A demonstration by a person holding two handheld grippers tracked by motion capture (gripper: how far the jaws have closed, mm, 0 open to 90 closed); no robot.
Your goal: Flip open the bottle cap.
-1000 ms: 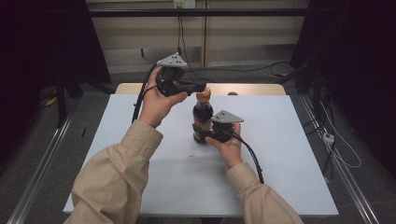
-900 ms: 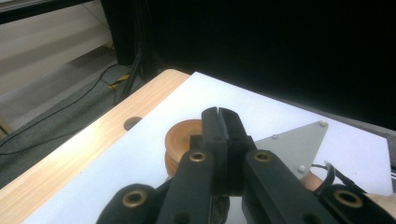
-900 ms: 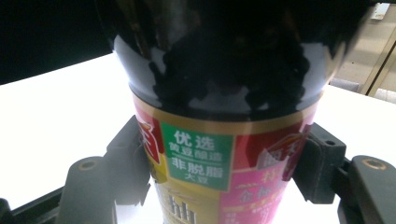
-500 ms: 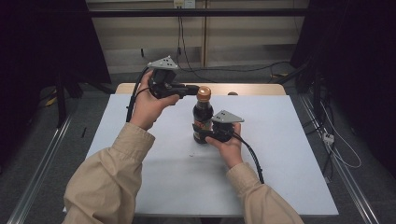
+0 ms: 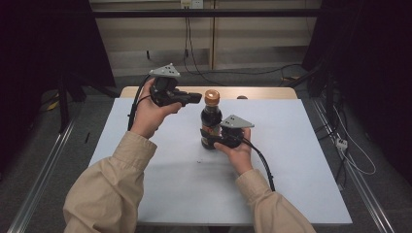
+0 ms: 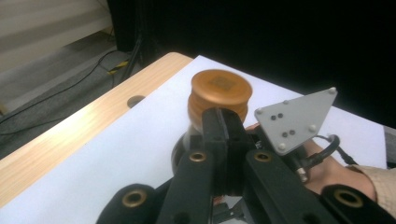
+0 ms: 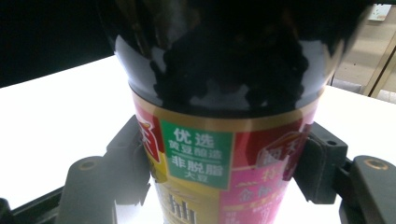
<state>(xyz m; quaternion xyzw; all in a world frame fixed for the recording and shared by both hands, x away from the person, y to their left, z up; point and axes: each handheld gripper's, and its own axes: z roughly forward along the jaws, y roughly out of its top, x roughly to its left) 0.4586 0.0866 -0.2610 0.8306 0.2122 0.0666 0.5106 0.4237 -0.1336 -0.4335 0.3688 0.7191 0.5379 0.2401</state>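
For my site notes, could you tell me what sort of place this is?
Probably a lab recording bay: a white table ringed by dark curtains, loose cables on the floor behind it.

White-topped table point(image 5: 160, 179) with a wooden far edge, dark sauce bottle point(image 5: 211, 116) standing upright near its middle

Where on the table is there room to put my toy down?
The white table is bare right of the soy sauce bottle, and along the near edge between the two sleeves. It is crowded mid-table, where the right gripper clamps the bottle and the left gripper hovers.
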